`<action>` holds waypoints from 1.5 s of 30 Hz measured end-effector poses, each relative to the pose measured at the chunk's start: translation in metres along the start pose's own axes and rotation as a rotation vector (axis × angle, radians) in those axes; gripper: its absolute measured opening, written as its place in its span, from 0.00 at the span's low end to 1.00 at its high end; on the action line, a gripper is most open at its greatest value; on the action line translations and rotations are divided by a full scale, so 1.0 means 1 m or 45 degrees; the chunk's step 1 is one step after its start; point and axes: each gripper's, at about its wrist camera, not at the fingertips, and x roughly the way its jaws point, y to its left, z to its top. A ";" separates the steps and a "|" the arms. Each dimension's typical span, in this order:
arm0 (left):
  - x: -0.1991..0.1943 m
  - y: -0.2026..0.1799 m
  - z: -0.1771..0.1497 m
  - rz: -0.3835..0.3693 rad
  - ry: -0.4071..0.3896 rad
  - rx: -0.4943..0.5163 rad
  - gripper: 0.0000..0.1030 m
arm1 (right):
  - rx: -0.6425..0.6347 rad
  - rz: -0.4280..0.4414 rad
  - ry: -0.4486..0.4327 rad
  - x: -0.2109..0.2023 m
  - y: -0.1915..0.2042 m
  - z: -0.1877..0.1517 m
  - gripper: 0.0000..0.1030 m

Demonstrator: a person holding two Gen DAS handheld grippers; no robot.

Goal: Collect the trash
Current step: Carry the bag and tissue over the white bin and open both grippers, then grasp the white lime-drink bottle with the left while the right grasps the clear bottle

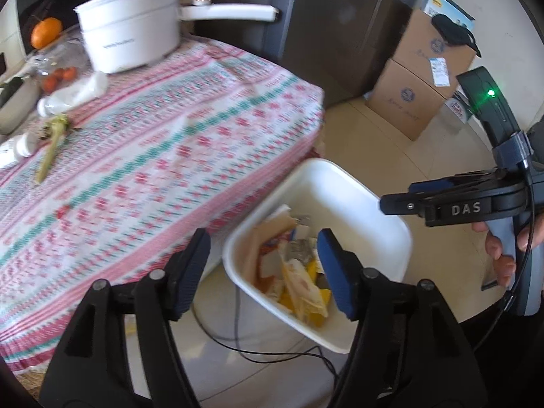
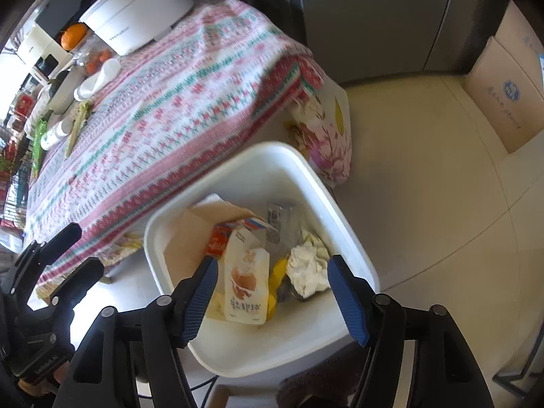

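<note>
Both tools empty: right tool (image 2: 272,292) spread above the white bin (image 2: 343,238) on the floor off the surface's near corner, left tool (image 1: 263,268) spread too. Next: stalk (image 1: 51,149) nr far-left edge; pinch mid-stem, lift w/o dragging cloth (image 1: 170,156).

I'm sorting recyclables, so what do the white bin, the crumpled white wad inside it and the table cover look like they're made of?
White bin: likely plastic, smooth and slightly glossy, with a rounded moulded rim.
Crumpled white wad: probably tissue or paper napkin, matte with soft creases.
Table cover: seemingly woven or knitted cloth, matte, draping in folds over the corner; blur leaves the weave unclear.
</note>
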 end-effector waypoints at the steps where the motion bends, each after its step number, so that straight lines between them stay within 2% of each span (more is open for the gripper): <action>1: -0.002 0.004 0.001 0.016 -0.006 -0.004 0.68 | -0.011 0.000 -0.013 -0.002 0.005 0.003 0.68; 8: -0.020 0.045 0.009 0.154 -0.047 -0.070 0.78 | -0.090 -0.010 -0.098 -0.013 0.038 0.020 0.74; 15: -0.030 0.094 0.017 0.322 -0.034 -0.155 0.79 | -0.144 0.014 -0.135 -0.011 0.079 0.037 0.77; 21: -0.030 0.165 0.041 0.570 0.022 -0.263 0.79 | -0.287 -0.009 -0.148 -0.005 0.134 0.062 0.79; 27: -0.020 0.256 0.077 0.727 0.051 -0.460 0.79 | -0.434 0.017 -0.150 0.008 0.187 0.097 0.80; 34: 0.005 0.339 0.103 0.801 0.060 -0.717 0.79 | -0.584 0.052 -0.206 0.034 0.251 0.149 0.80; 42: 0.033 0.408 0.105 0.754 0.079 -1.031 0.79 | -0.695 0.060 -0.244 0.071 0.302 0.195 0.80; 45: 0.040 0.419 0.105 0.735 0.080 -1.061 0.77 | -0.725 0.069 -0.245 0.082 0.314 0.203 0.80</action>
